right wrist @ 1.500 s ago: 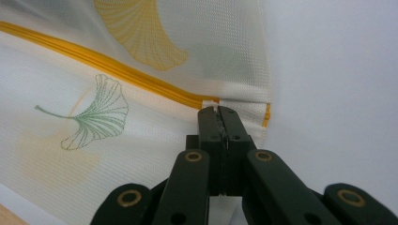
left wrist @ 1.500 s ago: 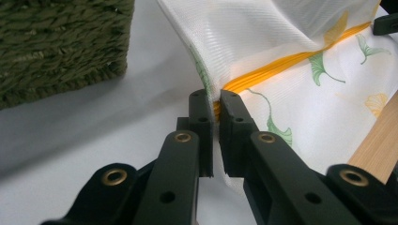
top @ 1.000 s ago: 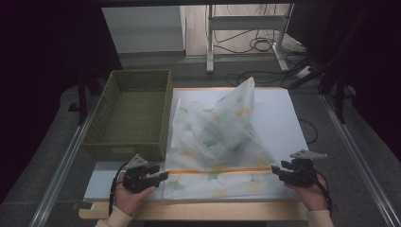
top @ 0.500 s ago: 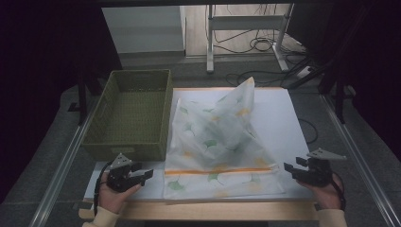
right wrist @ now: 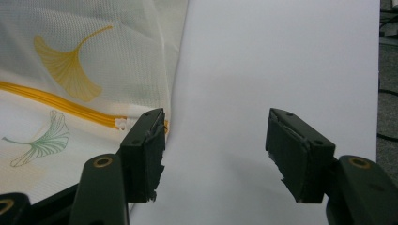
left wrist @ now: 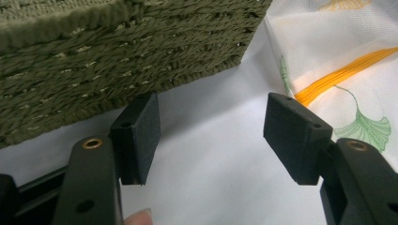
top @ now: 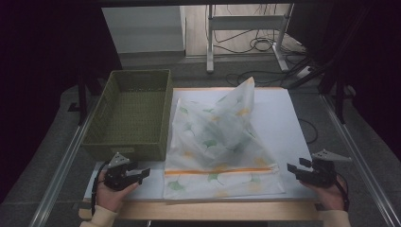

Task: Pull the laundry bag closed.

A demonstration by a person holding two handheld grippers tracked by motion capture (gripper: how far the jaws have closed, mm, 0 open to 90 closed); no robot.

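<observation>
1. Bag [top: 220, 142]: flat on worktop [top: 283, 113] just right of basket [top: 130, 113], far half peaked up, orange zip [top: 220, 170] nearest.
2. Left gripper [top: 142, 173]: left of bag, jaws just widened, empty.
3. Right gripper [top: 294, 169]: right of bag, likewise widened, empty; likely released for regrasp.

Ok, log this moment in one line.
left gripper: open, empty | right gripper: open, empty | zippered mesh bag: on table, untouched, peaked | wicker basket: empty
</observation>
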